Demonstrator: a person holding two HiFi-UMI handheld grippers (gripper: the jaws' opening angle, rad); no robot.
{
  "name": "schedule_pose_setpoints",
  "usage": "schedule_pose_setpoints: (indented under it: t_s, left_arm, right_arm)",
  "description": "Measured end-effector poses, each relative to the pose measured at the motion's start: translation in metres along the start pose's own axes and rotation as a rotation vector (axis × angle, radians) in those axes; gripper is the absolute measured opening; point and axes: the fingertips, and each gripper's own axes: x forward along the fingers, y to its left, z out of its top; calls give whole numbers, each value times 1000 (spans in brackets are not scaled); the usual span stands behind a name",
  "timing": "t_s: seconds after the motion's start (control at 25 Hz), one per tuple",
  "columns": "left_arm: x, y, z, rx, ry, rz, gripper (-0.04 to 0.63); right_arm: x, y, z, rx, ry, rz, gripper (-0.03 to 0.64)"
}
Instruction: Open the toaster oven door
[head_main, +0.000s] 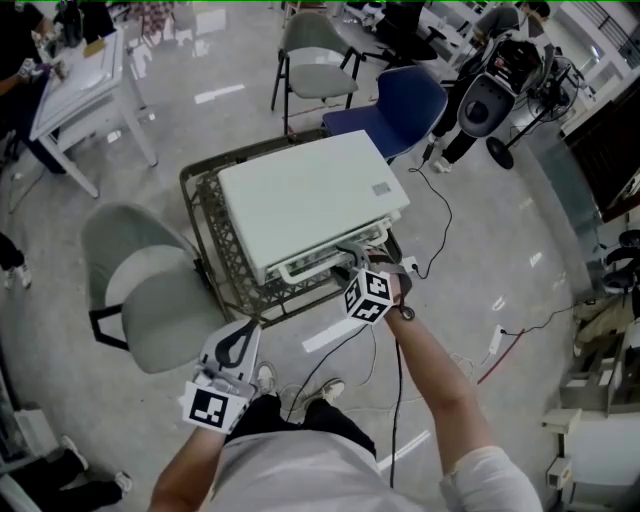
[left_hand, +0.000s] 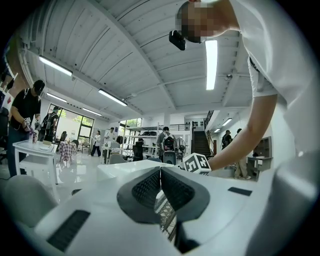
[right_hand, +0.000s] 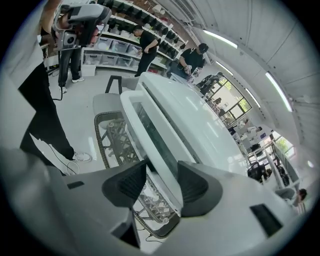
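With the right gripper (right_hand: 161, 181) clamping the handle (right_hand: 159, 159) at 5 o'clock on the toaster oven (head_main: 305, 195) and the left gripper (head_main: 238, 342) hanging clenched and empty at 7 o'clock, you should be pulling down toward yourself in a smooth arc.

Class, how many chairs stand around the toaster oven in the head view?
3: a grey chair left of the toaster oven, a second grey chair beyond it, a blue chair beyond-right. More may be hidden.

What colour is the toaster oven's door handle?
The door handle is white; it shows best in the right gripper view.
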Motion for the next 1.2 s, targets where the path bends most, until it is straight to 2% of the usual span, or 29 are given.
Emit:
schedule_pose_setpoints:
  t_s: [0.36,1.2]
  left_arm:
    - [4,-9,-2,-9,2,-28,21]
    - [9,-21,-1,-10,-4,-73,21]
  right_arm:
    - [-10,23,-11,115,4,4,215]
    - [-22,72,-38,208,46,50,218]
